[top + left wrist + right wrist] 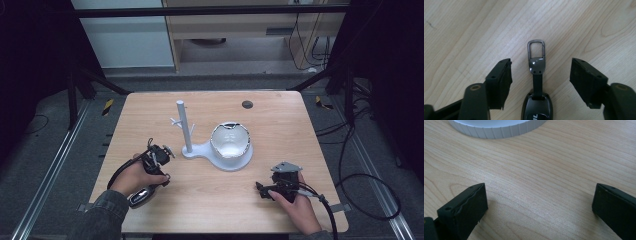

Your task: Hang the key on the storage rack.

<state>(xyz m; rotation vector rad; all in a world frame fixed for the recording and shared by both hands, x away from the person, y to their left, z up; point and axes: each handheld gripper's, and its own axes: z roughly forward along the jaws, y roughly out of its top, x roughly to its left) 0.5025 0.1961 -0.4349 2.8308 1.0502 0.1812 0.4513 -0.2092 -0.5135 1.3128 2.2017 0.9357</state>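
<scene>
Carefully: a thin strap, a slick shell, and a narrow peg

Nearest in the left gripper view, the key fob [537,110] lies flat on the table [579,27], its glossy dark body at the bottom edge, a short strap running up to a metal cap and a clip ring [536,49] beyond. The left gripper [541,75] straddles it with jaws spread to either side, neither pad touching strap or cap. No task thing is gripped yet.

From here the likeliest failure, as I judge it, is a poor bite. If the jaws come together on the thin strap, the fob could swing and twist when lifted; if they catch the rounded, shiny cap, it may squirt out. Pads set too low could scrape the wood and push the fob away instead of pinching it.

In the high view the left gripper [159,156] sits at the near left, the fob [141,196] beside that hand. The right gripper [264,190] waits at the near right, jaws wide apart over bare wood, holding nothing.

Farther back stands the white stand [184,127] with small side pegs, and a bowl [229,140] on its base. If the ring is meant for a peg, its narrow opening leaves little margin, and a bump could tip the stand or jostle the bowl.
</scene>
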